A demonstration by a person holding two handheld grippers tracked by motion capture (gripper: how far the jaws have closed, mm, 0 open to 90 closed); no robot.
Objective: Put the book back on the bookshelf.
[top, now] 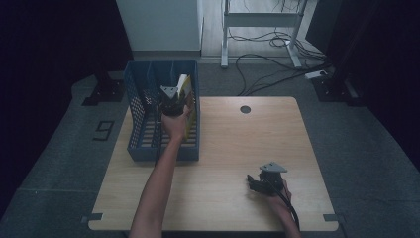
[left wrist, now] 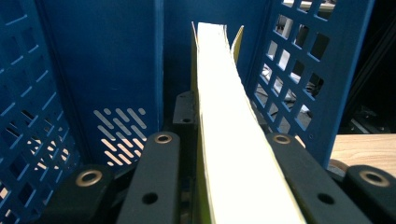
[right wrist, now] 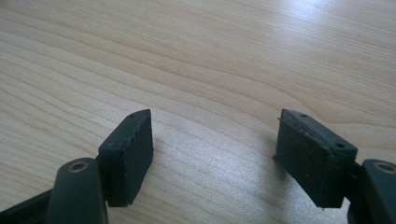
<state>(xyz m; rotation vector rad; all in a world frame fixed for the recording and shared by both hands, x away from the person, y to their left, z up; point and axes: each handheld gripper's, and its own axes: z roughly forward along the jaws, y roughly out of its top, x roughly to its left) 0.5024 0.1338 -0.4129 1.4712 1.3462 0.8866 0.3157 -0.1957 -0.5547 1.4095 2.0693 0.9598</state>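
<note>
A blue mesh file rack (top: 134,130) stands on the left part of the wooden table (top: 237,144). A thin yellow book (top: 186,89) stands on edge in the rack's right compartment. My left gripper (top: 171,103) reaches into that compartment and is shut on the book. In the left gripper view the book's pale page edge (left wrist: 224,116) runs up between the two black jaws, with the rack's blue walls (left wrist: 112,60) on both sides. My right gripper (top: 255,184) rests low over the table near the front right, open. Its pads (right wrist: 133,149) stand apart over bare wood (right wrist: 187,56).
A round cable hole (top: 245,109) sits near the table's far edge. Beyond the table lie loose cables (top: 277,69) on grey floor and a white desk frame (top: 257,25). Bare wood spreads between the rack and my right gripper.
</note>
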